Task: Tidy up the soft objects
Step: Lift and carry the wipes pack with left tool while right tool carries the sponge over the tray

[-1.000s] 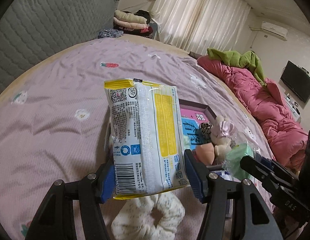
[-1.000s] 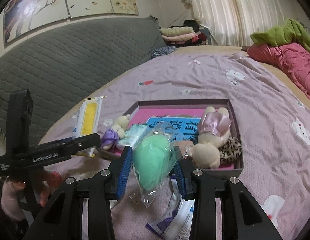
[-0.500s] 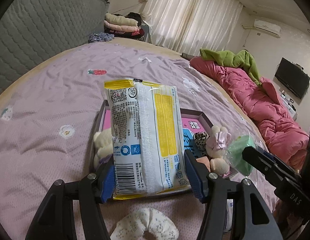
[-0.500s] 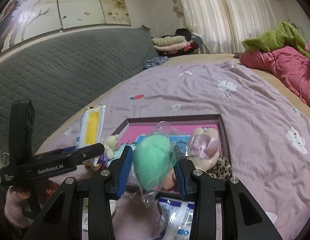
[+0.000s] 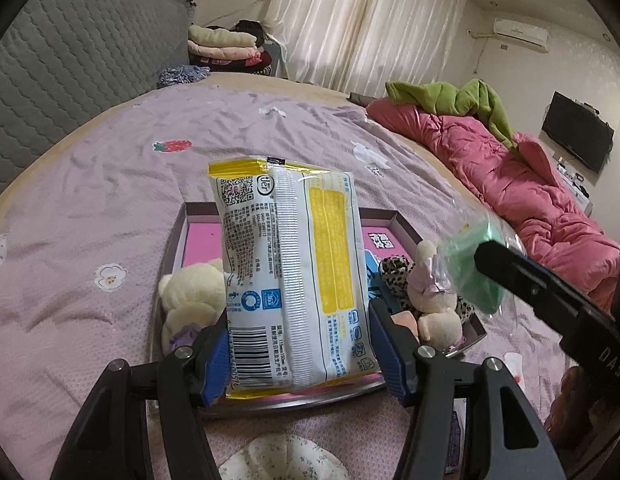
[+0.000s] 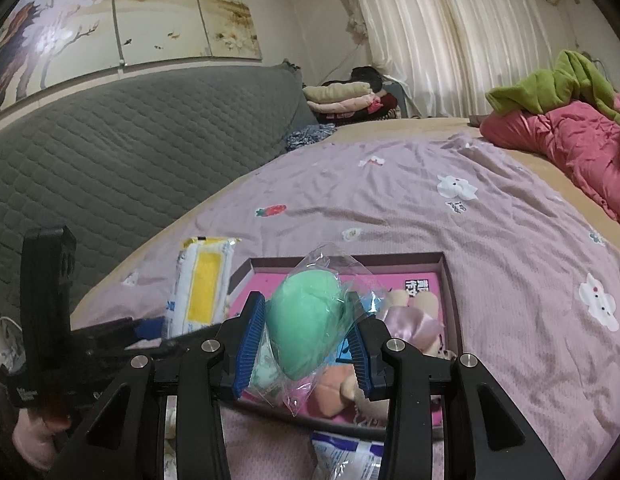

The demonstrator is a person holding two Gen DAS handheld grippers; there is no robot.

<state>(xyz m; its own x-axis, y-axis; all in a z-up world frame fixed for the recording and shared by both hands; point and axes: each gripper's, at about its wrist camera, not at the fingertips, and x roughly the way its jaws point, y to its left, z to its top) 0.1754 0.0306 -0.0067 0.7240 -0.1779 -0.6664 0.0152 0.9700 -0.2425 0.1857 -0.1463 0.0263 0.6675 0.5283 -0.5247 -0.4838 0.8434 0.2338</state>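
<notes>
Yellow-white packet [image 5: 294, 276] clamped in left jaws | green sponge [image 6: 310, 320] in right | box [image 5: 405, 226] crowded

Right gripper [image 6: 308, 340] clamped on bagged green sponge [image 6: 306, 328], held above pink-lined tray [image 6: 447, 280]; yellow-white packet [image 6: 200, 284] in left gripper [image 6: 150, 330] alongside.
</notes>
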